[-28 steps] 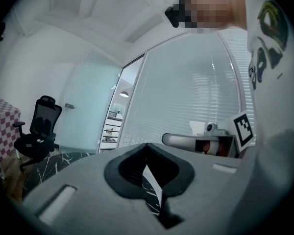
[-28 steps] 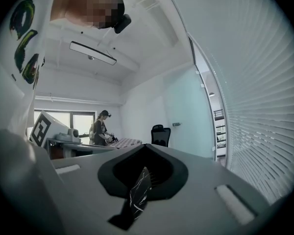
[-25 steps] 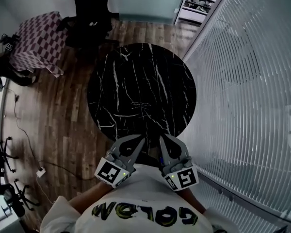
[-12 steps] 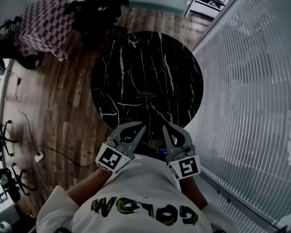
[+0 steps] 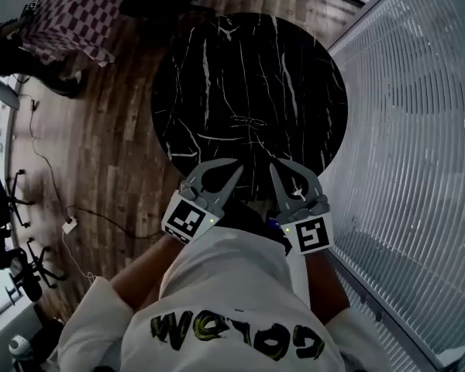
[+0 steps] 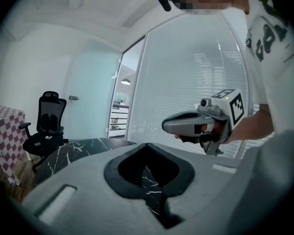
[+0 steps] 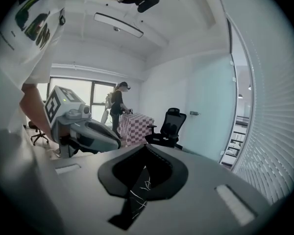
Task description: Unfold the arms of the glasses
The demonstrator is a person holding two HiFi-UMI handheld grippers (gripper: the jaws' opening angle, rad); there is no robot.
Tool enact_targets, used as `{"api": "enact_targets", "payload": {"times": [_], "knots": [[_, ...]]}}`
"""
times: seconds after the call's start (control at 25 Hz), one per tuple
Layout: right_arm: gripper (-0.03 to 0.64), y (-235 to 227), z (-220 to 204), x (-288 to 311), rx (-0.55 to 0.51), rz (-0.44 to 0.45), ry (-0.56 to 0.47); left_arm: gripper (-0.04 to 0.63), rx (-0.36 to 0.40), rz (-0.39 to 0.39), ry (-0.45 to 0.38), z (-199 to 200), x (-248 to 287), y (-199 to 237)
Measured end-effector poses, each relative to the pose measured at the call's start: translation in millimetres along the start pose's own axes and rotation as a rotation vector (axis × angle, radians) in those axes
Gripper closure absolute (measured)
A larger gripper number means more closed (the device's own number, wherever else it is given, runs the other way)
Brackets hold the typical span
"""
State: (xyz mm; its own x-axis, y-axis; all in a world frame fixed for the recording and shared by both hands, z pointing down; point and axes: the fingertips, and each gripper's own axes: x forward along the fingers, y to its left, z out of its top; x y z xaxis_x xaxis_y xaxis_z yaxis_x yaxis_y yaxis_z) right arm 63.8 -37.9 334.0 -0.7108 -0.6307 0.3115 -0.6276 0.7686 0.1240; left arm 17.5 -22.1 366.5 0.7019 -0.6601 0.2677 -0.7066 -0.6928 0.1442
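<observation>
While the left tool (image 5: pixel 237 165) and right tool (image 5: pixel 272 167) hung closed and empty, the thin glasses (image 5: pixel 248 121) on the surface (image 5: pixel 217 68) looked light and fragile, best pinched near an arm's tip.

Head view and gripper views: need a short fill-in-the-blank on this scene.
1. The black marble table has a ___ top.
2. The left gripper and the right gripper both have their jaws ___, with nothing held.
3. Near the checkered cloth stands a black office ___.
4. In the head view, the white blinds fill the picture's ___ side.
Missing words: round; shut; chair; right.
</observation>
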Motion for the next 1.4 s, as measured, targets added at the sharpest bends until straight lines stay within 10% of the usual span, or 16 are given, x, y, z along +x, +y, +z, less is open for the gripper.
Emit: {"api": "enact_targets", "payload": {"times": [1.4], "knots": [[0.583, -45.3, -249.6, 183.0, -0.204, 0.264, 0.546, 0.563, 0.120, -0.038, 0.318, -227.9, 118.2, 110.0]]}}
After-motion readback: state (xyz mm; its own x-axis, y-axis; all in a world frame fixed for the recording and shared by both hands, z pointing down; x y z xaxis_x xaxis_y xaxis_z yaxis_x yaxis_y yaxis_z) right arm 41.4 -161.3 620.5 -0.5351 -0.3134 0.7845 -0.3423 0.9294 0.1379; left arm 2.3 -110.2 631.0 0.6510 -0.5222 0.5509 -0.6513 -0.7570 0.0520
